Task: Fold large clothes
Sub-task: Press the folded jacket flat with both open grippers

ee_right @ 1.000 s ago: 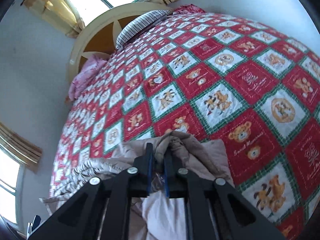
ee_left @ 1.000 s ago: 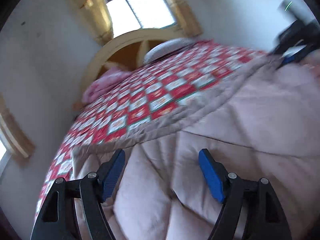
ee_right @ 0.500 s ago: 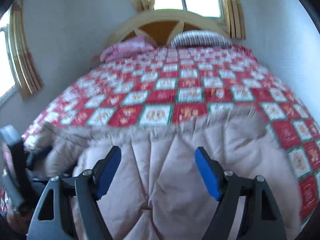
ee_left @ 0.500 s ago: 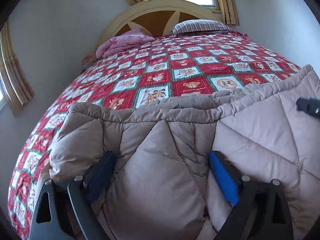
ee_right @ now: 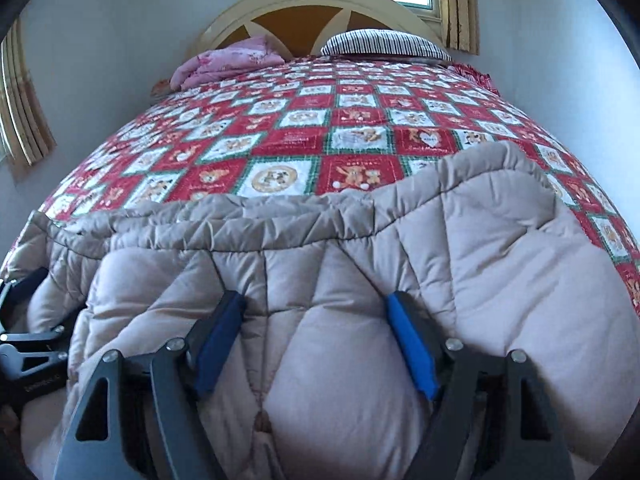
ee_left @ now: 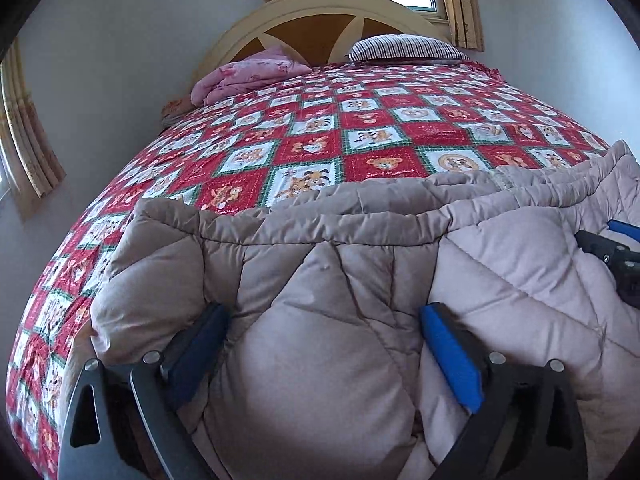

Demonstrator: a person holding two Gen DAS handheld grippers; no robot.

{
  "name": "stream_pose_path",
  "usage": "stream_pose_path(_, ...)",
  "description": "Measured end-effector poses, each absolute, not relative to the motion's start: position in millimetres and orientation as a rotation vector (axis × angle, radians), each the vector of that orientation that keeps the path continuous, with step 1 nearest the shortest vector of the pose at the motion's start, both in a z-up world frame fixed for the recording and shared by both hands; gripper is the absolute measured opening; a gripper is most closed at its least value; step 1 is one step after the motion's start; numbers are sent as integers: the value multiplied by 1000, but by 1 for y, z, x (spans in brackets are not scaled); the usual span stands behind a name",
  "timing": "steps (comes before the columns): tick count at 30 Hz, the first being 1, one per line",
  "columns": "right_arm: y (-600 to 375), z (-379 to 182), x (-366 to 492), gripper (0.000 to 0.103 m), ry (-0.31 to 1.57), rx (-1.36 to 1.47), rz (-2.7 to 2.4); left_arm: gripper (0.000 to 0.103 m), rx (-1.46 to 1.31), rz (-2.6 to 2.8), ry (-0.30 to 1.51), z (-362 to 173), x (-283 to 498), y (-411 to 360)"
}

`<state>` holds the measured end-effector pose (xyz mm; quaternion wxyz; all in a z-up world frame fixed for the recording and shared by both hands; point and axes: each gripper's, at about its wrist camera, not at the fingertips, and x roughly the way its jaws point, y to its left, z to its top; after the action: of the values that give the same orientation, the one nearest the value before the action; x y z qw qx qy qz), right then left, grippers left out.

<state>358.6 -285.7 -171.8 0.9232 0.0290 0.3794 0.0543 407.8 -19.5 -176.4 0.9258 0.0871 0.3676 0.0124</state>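
Your left gripper (ee_left: 326,344) and right gripper (ee_right: 316,340) sit low, side by side, pointing toward the headboard (ee_left: 320,16). Both jaws spread wide over the padded coat (ee_left: 320,288), gripping nothing

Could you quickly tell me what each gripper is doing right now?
Left gripper: jaws open, pressed into the padded beige garment, holding nothing.
Right gripper: jaws open, also holding nothing.
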Motion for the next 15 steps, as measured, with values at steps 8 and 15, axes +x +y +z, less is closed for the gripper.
stream_pose_path(8,-284,-180,365,79,791,58,105,99,185,31,758,-179,411,-20)
stream_pose_path(15,-283,-183,368,80,797,58,103,99,194,27,786,-176,416,-22)
